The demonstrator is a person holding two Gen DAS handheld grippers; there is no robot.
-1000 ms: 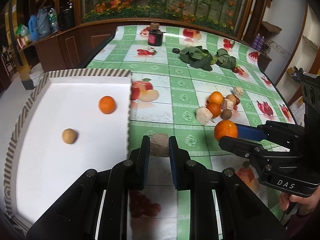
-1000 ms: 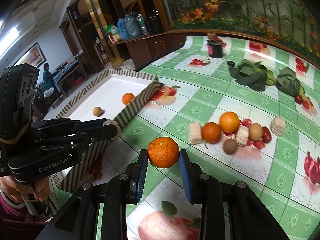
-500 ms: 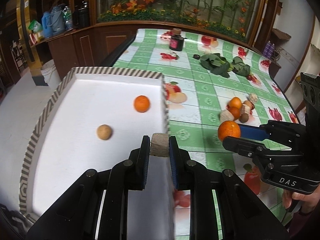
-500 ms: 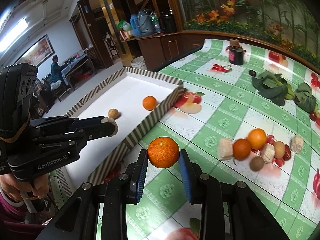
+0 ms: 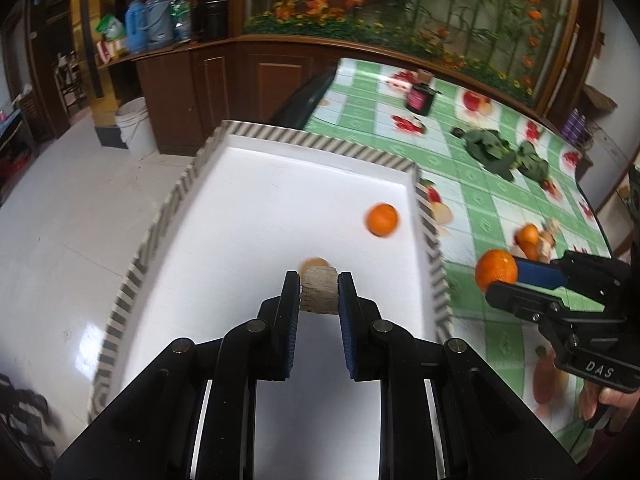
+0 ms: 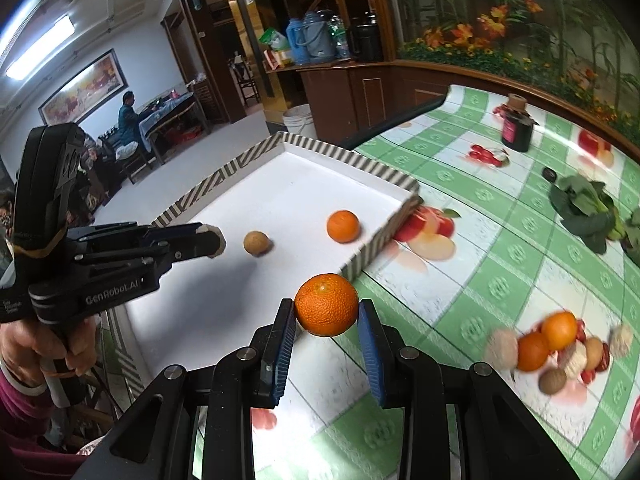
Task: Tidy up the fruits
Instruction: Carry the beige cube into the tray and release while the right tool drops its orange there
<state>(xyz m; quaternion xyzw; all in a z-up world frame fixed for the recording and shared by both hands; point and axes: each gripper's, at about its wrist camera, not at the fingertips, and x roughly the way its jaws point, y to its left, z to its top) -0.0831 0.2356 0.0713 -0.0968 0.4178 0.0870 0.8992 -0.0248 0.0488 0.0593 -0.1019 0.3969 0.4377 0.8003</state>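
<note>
My left gripper (image 5: 319, 294) is shut on a pale beige chunk of fruit (image 5: 319, 290) and hangs over the white inside of the striped-rimmed tray (image 5: 248, 216). An orange (image 5: 382, 219) and a small brown round fruit (image 6: 256, 243) lie in the tray. My right gripper (image 6: 326, 314) is shut on a large orange (image 6: 327, 304) just outside the tray's right wall, above the green checked tablecloth (image 6: 480, 248). In the left wrist view that held orange (image 5: 496, 271) shows at the right. A pile of oranges and brown and beige fruits (image 6: 560, 350) lies on the table at the right.
Dark leafy greens (image 6: 586, 210) and a dark jar (image 6: 518, 130) stand farther back on the table. A wooden cabinet with a planter runs behind it. The tray overhangs the table's left edge above a white floor (image 5: 68, 216). A person sits at a far table (image 6: 129, 116).
Both grippers have moved left with their loads. The left one went from over the tablecloth, across the tray's right wall, to above the tray's inside; the right one came up beside that wall.
</note>
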